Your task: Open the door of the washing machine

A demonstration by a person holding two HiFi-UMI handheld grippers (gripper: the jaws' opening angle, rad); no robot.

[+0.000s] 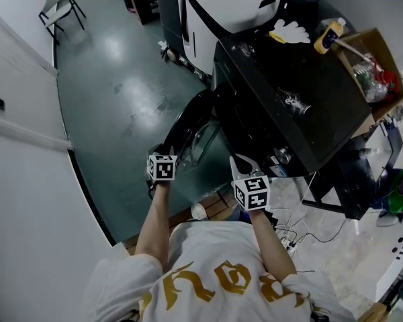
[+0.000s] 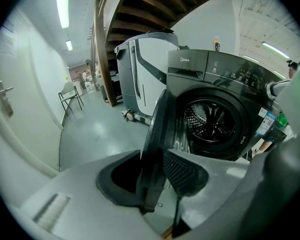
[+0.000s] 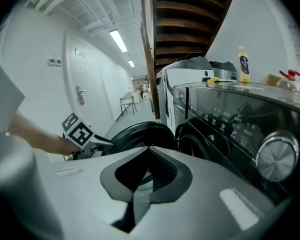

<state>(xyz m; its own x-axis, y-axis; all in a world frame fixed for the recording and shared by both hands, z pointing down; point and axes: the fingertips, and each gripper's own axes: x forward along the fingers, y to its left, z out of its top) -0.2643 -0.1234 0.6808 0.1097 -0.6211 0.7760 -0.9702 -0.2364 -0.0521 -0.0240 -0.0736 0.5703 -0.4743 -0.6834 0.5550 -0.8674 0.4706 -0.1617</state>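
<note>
The black front-loading washing machine (image 1: 289, 92) stands right of centre in the head view. Its round door (image 1: 188, 136) is swung out to the left. In the left gripper view the door's dark rim (image 2: 157, 134) runs edge-on between the pads, and the steel drum (image 2: 212, 121) shows through the open port. My left gripper (image 2: 154, 180) is shut on that rim; in the head view it (image 1: 166, 154) sits at the door's near edge. My right gripper (image 1: 240, 163) hovers in front of the machine's face, its jaws (image 3: 139, 189) shut with nothing between them. The control knob (image 3: 276, 156) is to its right.
On the machine's top lie a white glove (image 1: 292, 31) and a yellow bottle (image 1: 328, 37); a cardboard box (image 1: 373, 66) of clutter stands beside it. A white appliance (image 1: 221, 5) is behind, a folding chair (image 1: 57, 9) far left, and cables (image 1: 302, 230) lie on the floor at right.
</note>
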